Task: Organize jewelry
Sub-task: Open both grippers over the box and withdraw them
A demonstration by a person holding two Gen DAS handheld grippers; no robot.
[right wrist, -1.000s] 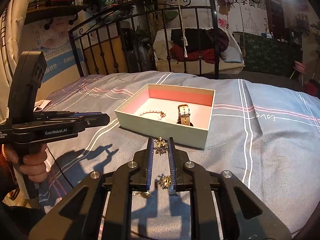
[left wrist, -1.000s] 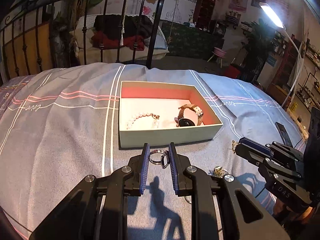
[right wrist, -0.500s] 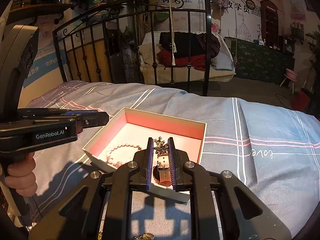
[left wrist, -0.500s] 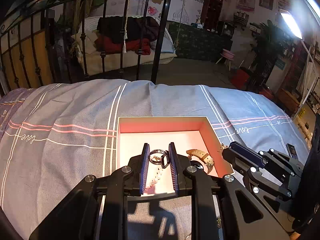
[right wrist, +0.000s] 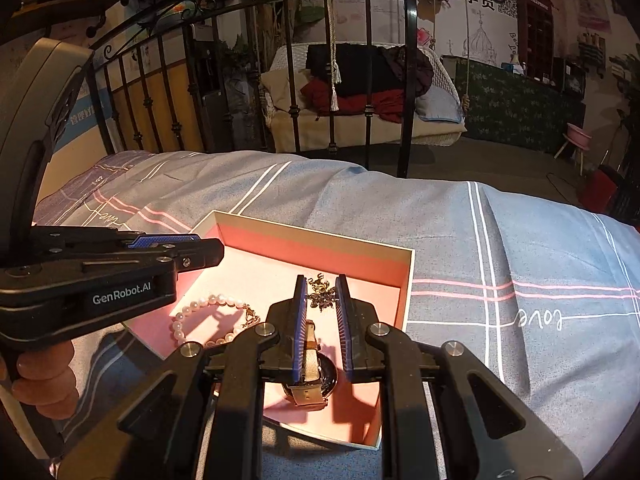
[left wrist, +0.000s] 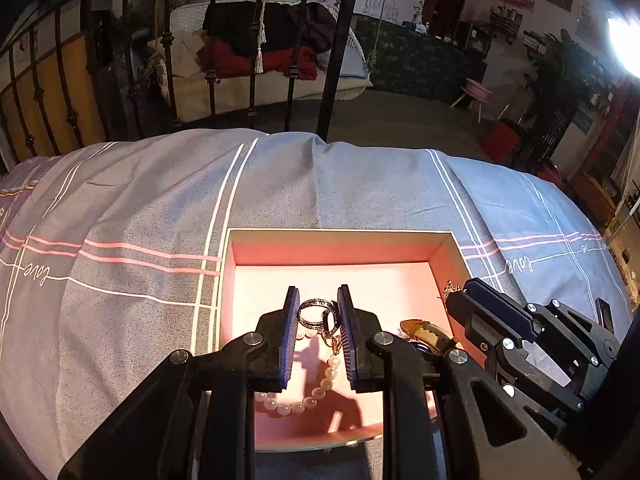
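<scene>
We see the box [left wrist: 340, 236] sitting on the bed [left wrist: 120, 220], with the railing [right wrist: 248, 60] behind the bed's far edge. In the box, the pearl bracelet [right wrist: 200, 312] lies toward its left side and the watch [right wrist: 310, 376] toward its right, near the front wall. Our left gripper [left wrist: 318, 312] and right gripper [right wrist: 321, 296] hang over the box side by side.
</scene>
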